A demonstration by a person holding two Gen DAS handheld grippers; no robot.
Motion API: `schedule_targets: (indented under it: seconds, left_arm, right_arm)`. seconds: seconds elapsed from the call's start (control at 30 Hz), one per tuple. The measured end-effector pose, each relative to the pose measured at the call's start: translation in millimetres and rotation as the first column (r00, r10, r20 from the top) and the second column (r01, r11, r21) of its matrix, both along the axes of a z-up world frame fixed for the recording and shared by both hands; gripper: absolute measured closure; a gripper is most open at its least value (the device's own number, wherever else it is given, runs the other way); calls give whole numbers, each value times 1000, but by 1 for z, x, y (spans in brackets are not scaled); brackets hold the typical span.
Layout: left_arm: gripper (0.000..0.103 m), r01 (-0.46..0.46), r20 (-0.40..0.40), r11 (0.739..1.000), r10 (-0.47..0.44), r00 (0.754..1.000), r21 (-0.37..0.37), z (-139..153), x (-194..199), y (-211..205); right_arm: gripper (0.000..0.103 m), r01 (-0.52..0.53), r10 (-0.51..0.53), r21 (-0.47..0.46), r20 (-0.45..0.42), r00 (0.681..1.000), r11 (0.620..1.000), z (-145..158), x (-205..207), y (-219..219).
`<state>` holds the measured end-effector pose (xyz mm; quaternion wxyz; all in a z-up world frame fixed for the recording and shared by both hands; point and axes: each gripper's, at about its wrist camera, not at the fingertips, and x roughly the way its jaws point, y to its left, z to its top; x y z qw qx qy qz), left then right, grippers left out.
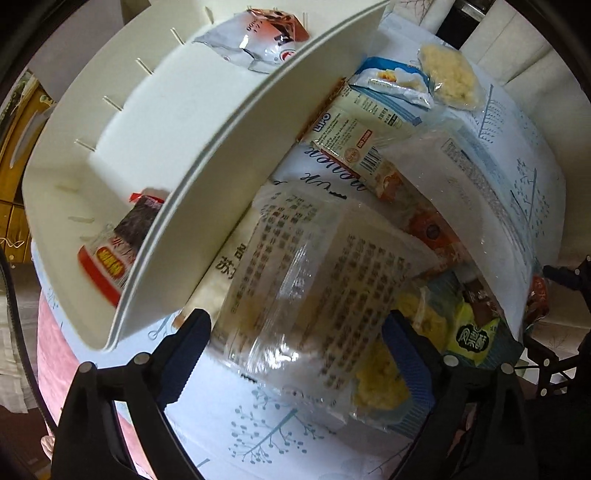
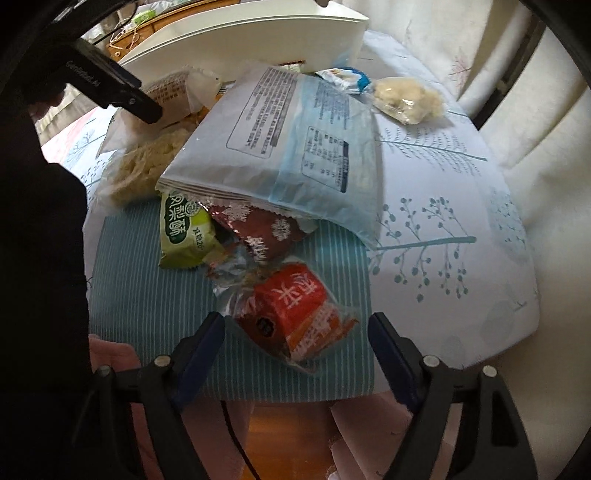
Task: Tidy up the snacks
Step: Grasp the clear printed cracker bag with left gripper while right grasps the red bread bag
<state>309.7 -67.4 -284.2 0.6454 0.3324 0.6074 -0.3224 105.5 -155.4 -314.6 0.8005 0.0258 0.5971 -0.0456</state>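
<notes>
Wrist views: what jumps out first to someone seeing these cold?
The snack pile on the tree-print cloth: a big white-and-blue bag lies tilted over smaller packets. In the left wrist view a white bin fills the upper left, with a couple of packets already inside. Each gripper hangs open over its own packet: the left gripper around a clear printed pack, the right gripper around a red-orange packet.

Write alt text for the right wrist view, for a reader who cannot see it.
The right gripper, jaws open, points down at a red snack packet lying between them on a striped blue cloth. Behind it lie a green packet, a dark red packet and a large white bag, with a white bin beyond.
</notes>
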Motion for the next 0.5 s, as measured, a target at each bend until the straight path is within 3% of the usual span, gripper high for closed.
schedule_targets:
  seconds: [0.23,0.3,0.5]
  left_arm:
    - [9,9,2,1000,-9,1000,-3,-14,8,-15]
    - [17,15,15,1000,-15,1000,-6,-16,6,-18]
    - [25,-3,27,1000,3,1000,-7,-17,1,-23]
  right_arm:
    - [30,-10,10,4,-2,1000,1000,-2,7,1]
    - [30,-3,3,1,-4,1000,1000,-3,10,-2]
    - [32,30,-30,14,1,1000,999,-3,9,-9]
